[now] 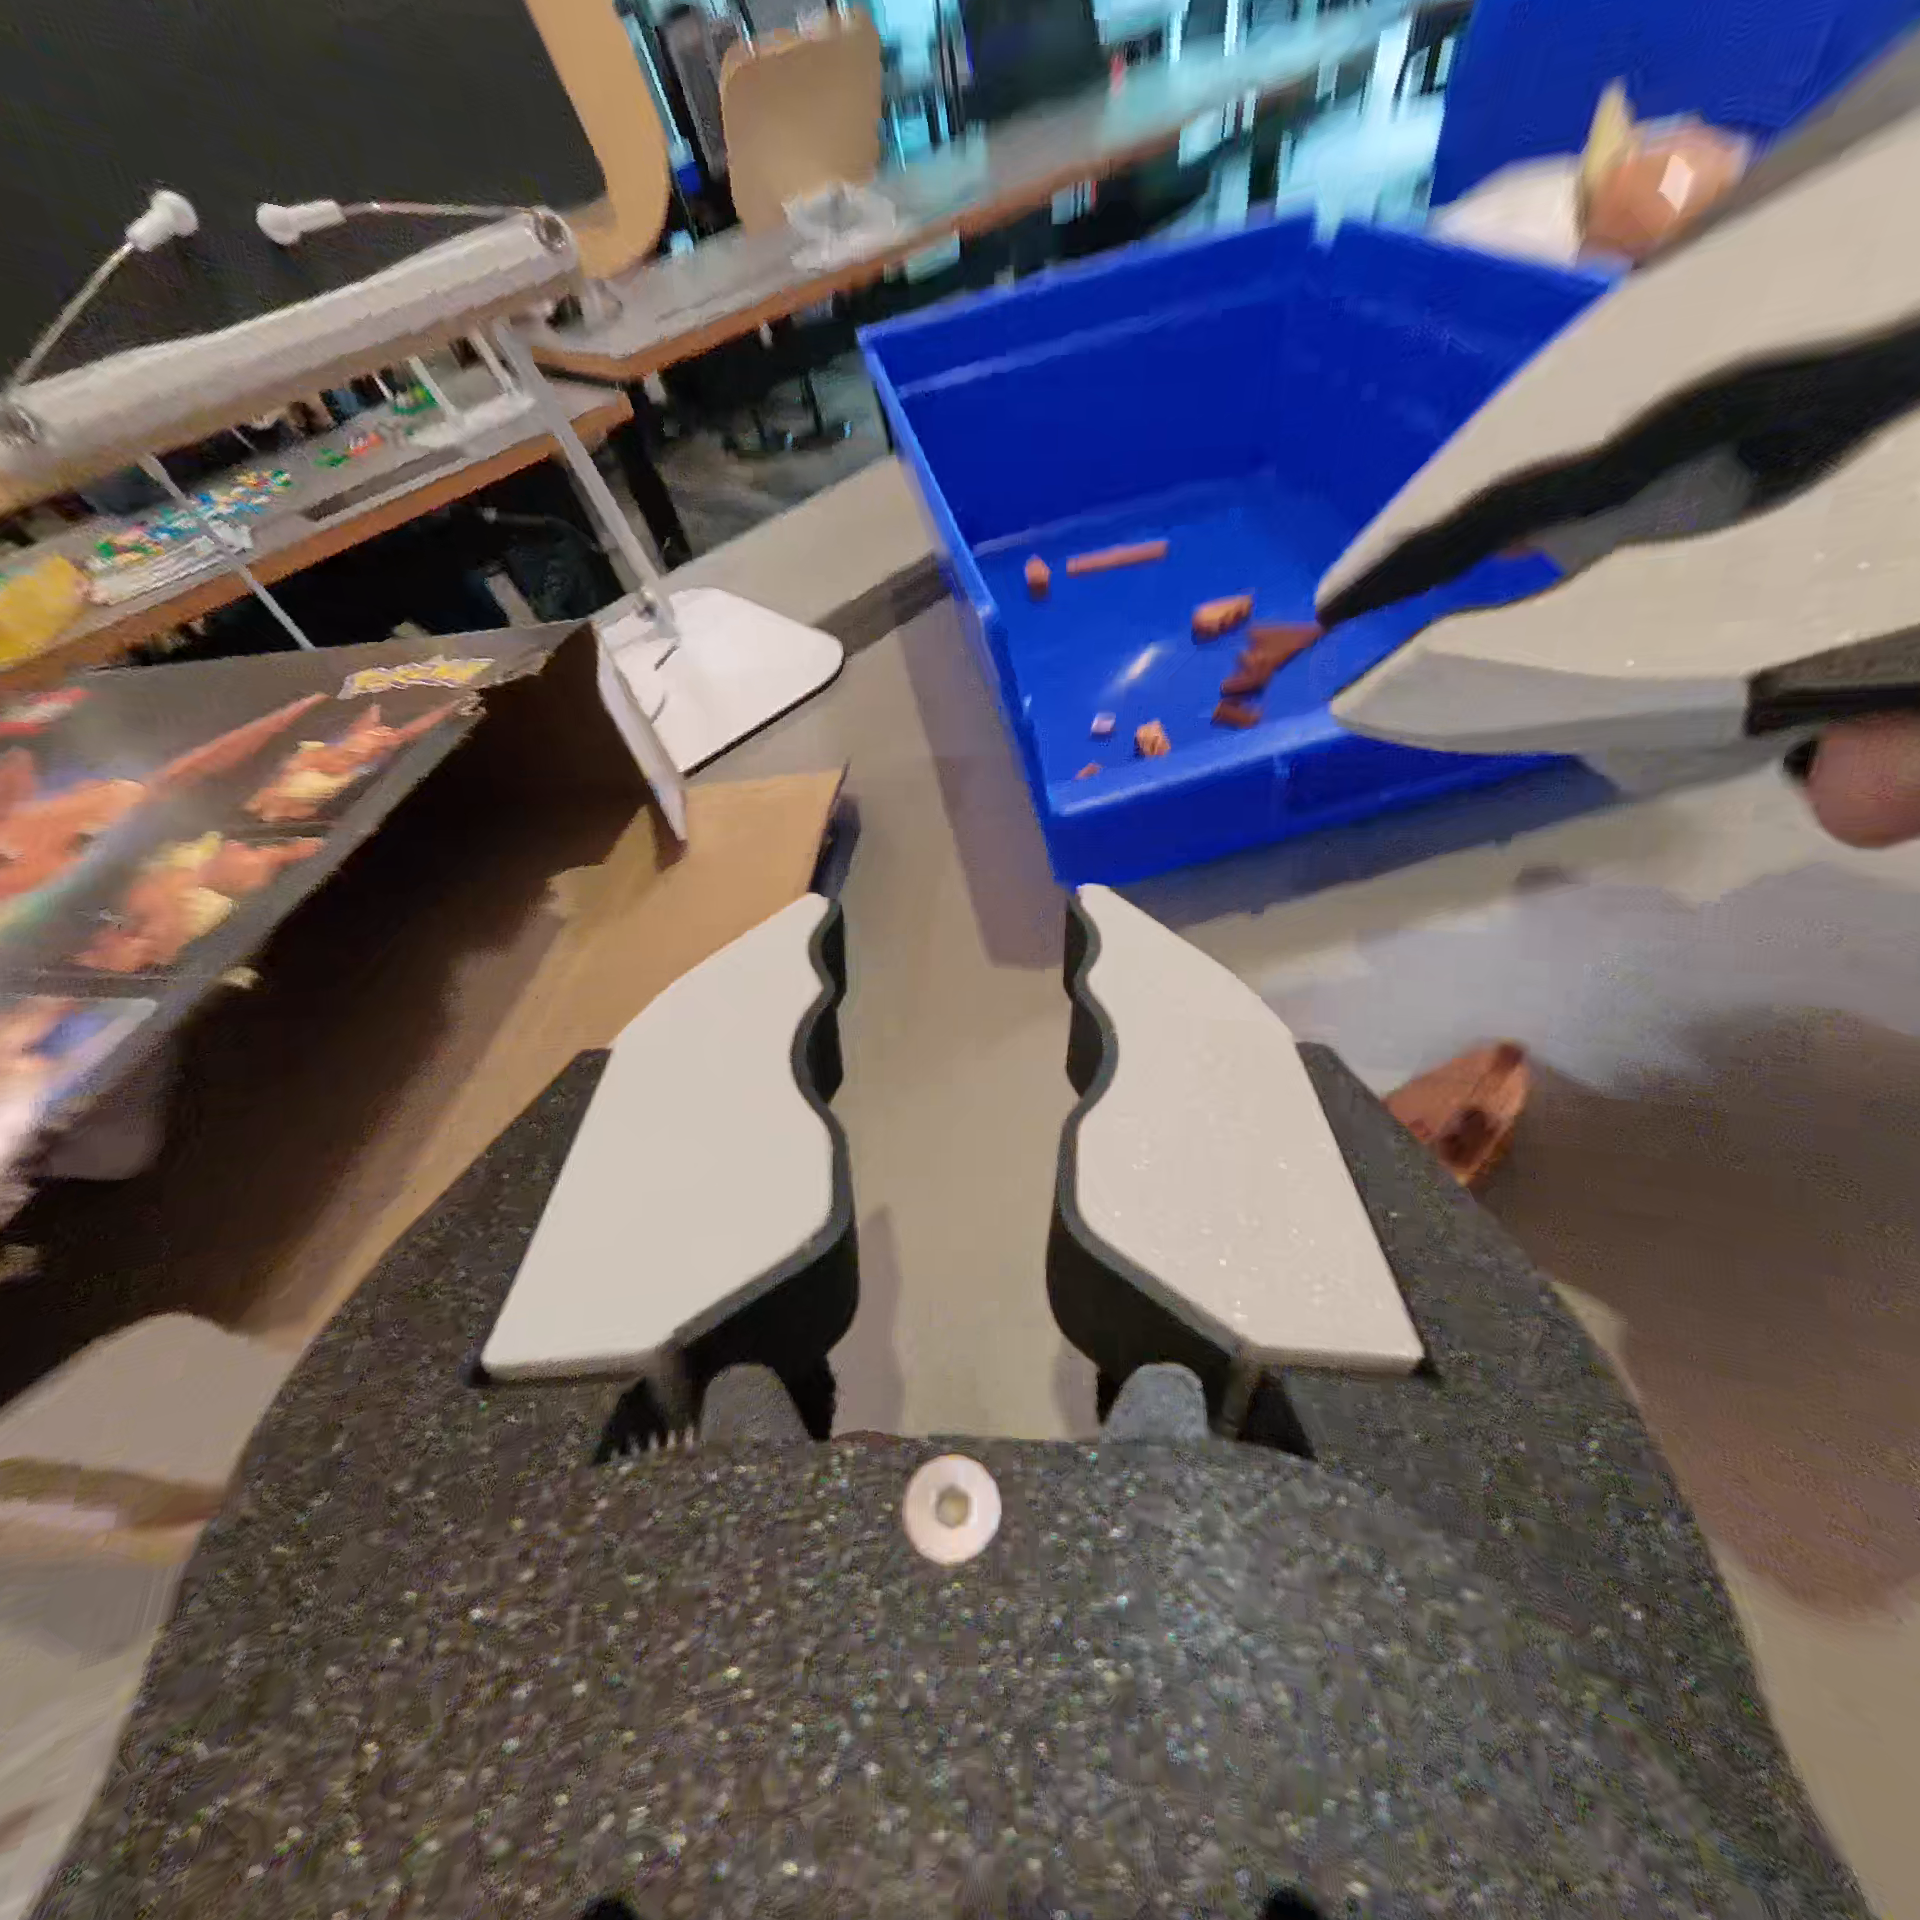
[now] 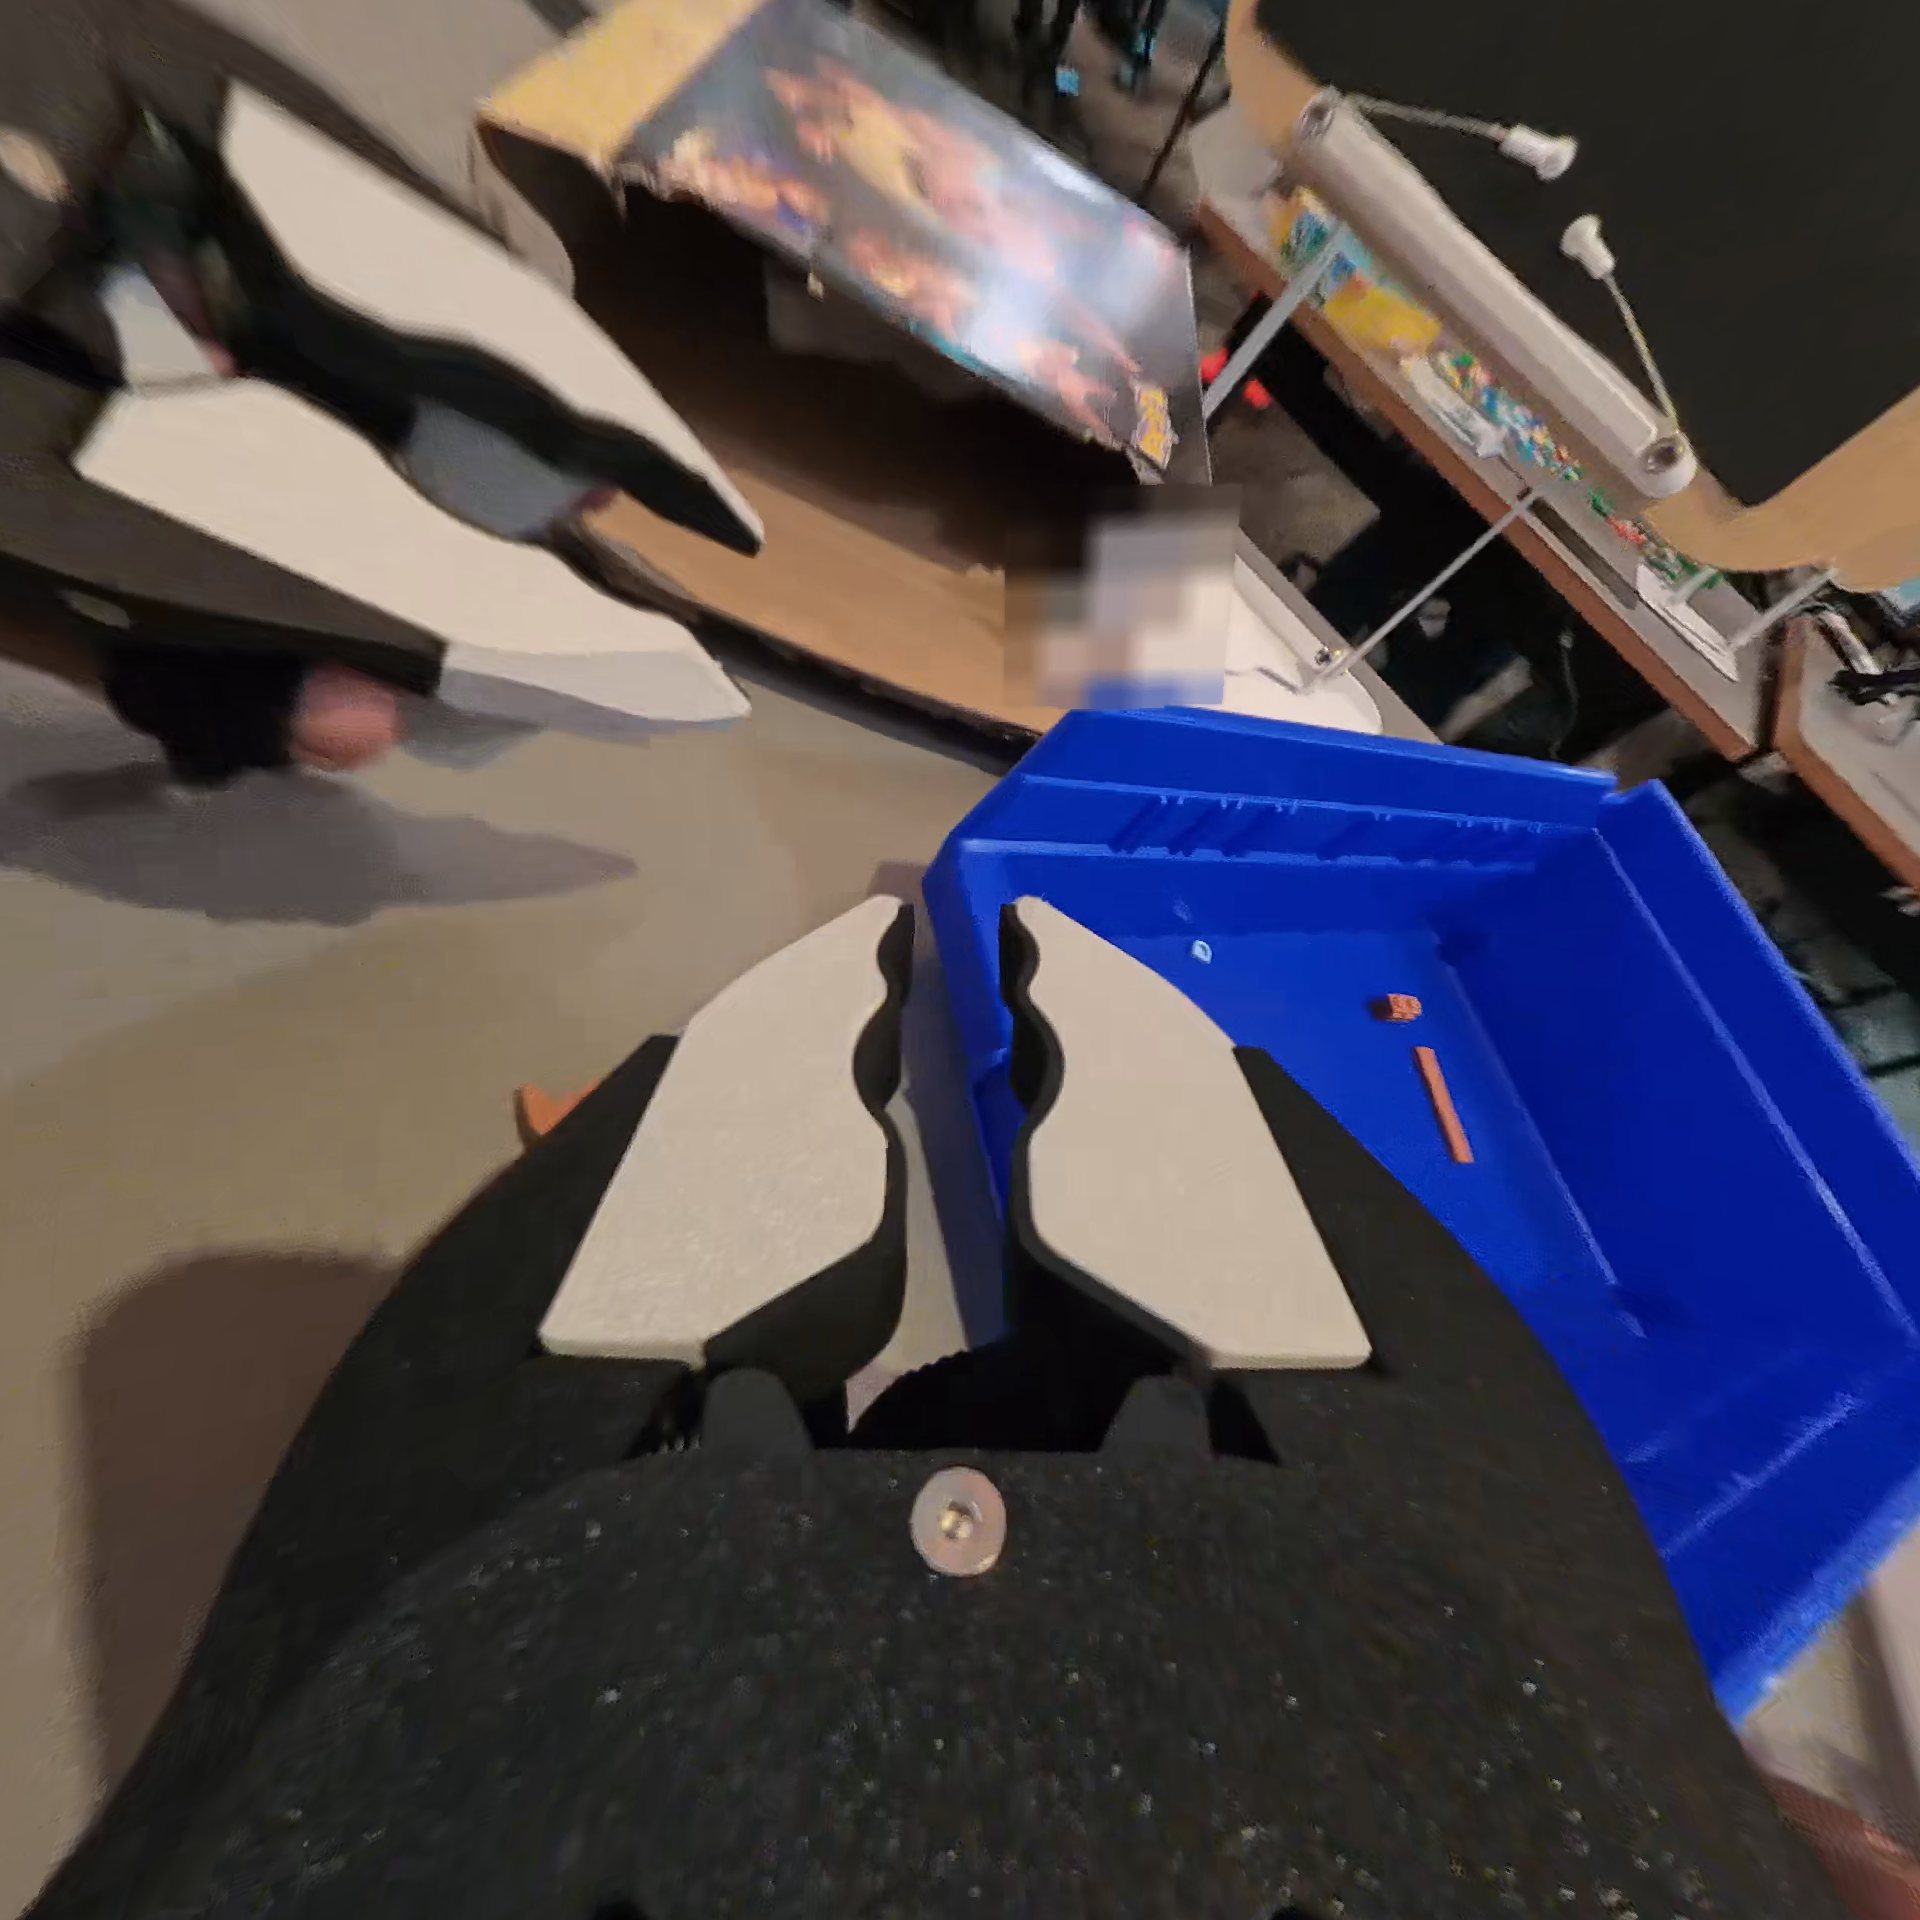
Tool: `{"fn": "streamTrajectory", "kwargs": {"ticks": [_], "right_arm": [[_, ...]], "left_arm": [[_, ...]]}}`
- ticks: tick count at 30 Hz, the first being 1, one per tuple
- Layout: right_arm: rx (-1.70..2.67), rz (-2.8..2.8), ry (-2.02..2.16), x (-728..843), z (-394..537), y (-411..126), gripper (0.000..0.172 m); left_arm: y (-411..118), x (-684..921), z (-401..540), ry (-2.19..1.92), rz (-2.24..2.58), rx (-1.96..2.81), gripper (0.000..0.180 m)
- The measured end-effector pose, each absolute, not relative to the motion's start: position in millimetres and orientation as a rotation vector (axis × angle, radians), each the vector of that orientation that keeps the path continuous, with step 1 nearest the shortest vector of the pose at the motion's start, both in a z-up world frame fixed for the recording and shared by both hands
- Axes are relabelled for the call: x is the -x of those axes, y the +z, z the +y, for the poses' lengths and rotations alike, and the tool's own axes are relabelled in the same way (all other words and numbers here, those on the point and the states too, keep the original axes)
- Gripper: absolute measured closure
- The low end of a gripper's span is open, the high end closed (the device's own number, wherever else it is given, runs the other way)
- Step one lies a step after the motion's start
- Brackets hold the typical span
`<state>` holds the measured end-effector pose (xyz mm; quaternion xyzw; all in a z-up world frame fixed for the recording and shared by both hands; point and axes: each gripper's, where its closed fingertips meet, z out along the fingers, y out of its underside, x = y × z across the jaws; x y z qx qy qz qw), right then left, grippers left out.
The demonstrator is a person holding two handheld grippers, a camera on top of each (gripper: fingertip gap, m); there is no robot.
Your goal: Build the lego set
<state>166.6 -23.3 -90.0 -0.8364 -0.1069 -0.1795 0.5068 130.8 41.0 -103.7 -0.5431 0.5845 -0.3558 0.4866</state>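
Worktop (image 1: pixel 956 1091) shows grey through the gap of the left tongs (image 1: pixel 951 914), which stand fairly wide apart with nothing between the pads. They hang low over the surface, pointing into the lane between a cardboard box (image 1: pixel 675 914) with a printed lid on their left and a blue bin (image 1: pixel 1143 831) ahead to their right. The right tongs (image 2: pixel 956 914) are set narrow, not fully closed. In their own view the bin's near corner wall appears in the slot, but a strip of grey shows beside one pad, and the other camera puts them above the bin's inside, so they most likely hover over it rather than pinch the wall. Small brown pieces (image 1: pixel 1221 615) lie scattered on the bin's floor, right under those tips. One piece sits so close to a fingertip that, with the blur, I cannot say whether it touches. The bin's low front wall faces both hands, which probably keeps its contents easy to reach. A larger brown block (image 1: pixel 1465 1112) rests on the worktop just right of the left tongs, outside the bin.
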Motion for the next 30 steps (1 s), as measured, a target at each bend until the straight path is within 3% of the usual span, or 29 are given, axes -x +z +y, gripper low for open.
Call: {"fn": "streamTrajectory", "kwargs": {"ticks": [7, 15, 30], "right_arm": [[1.843, -0.351, -0.256, -132, -35, -80, 0.165], [1.869, -0.471, -0.145, -108, -33, -100, 0.163], [1.857, -0.472, -0.213, -113, -31, -101, 0.164]], "left_arm": [[-74, -91, 5, -0.985, 1.233, 0.953, 0.149], [-84, -95, 2, -1.086, 1.316, 1.012, 0.149], [-90, -96, -29, -0.907, 1.449, 0.831, 0.149]]}}
